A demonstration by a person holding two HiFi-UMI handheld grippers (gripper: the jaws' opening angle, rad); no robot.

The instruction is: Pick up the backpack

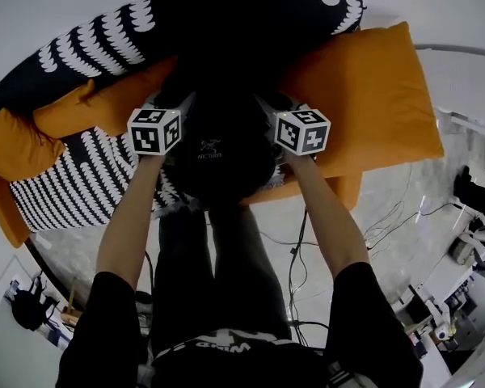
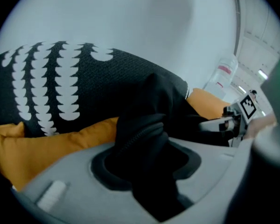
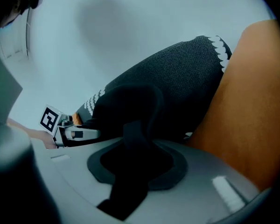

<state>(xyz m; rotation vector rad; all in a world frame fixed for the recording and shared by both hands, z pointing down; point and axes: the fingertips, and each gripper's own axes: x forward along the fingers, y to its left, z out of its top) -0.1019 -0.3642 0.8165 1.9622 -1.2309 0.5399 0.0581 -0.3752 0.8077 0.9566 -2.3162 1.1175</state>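
A black backpack [image 1: 218, 156] stands on an orange sofa, leaning against the cushions, directly in front of the person. My left gripper [image 1: 171, 111] is at its upper left side and my right gripper [image 1: 273, 111] at its upper right, each with its marker cube facing up. In the left gripper view, a fold of the backpack's black zippered fabric [image 2: 144, 125] runs between the jaws of the left gripper [image 2: 144, 160], which is shut on it. In the right gripper view, a black backpack strap [image 3: 135, 139] passes through the right gripper [image 3: 136, 164], which is shut on it.
Orange cushions [image 1: 364, 95] lie to the right of and behind the backpack. Black cushions with white scallop print [image 1: 89, 43] lie at the back and left. The sofa's front edge is just below the backpack. Cables [image 1: 388, 221] trail over the grey floor to the right.
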